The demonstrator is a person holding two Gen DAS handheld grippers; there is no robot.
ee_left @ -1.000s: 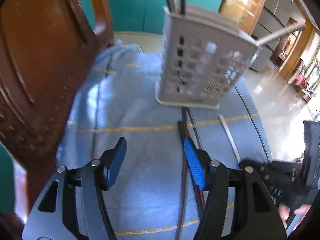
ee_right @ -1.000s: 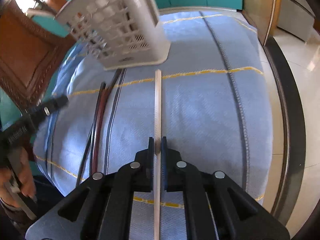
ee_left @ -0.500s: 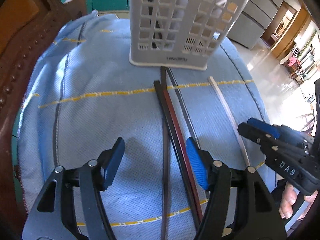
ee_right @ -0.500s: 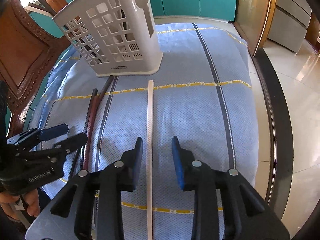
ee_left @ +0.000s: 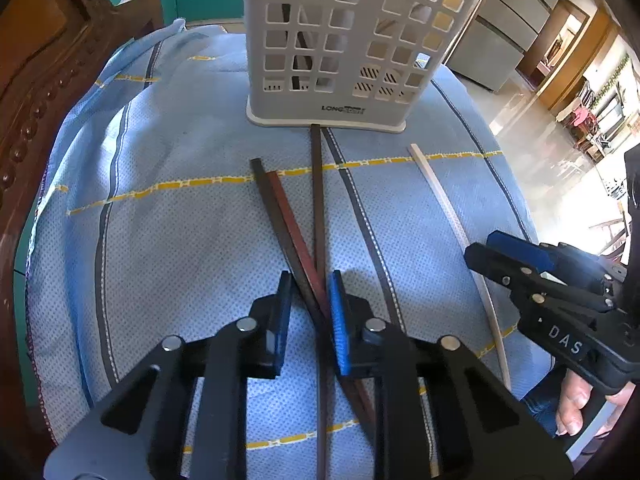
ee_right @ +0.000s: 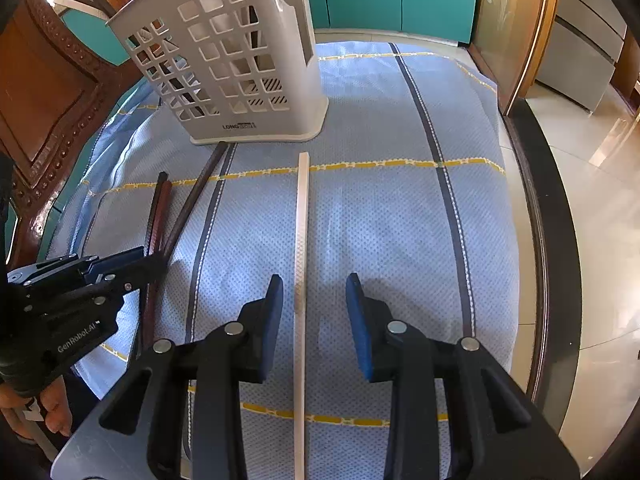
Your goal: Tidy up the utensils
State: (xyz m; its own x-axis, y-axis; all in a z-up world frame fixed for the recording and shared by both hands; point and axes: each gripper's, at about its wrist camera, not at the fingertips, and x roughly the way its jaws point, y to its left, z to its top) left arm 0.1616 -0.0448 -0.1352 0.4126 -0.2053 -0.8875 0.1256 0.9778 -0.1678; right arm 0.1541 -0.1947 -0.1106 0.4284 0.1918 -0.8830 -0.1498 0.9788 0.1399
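- My left hand-held gripper (ee_left: 310, 300) has just been closing, and its blue pads now sit narrow around the dark chopsticks (ee_left: 298, 240) where they cross on the blue cloth (ee_left: 160, 260); I cannot tell whether the pads already press on them.
- My right hand-held gripper (ee_right: 314, 308) has its jaws apart, straddling the white chopstick (ee_right: 301, 240) without touching it.
- The white utensil basket (ee_left: 340, 40) stands upright at the far end of the cloth, one dark stick's tip touching its base.
- To do this well, I judge I should close squarely on one stick or a neat pair, not the whole crossing bundle, then lift straight before tilting toward the basket.
- The left view shows the crossing point between my pads and the right gripper from the side.
- The right view alone shows the sticks already poking out of the basket's top, and its spoon-shaped cutout.
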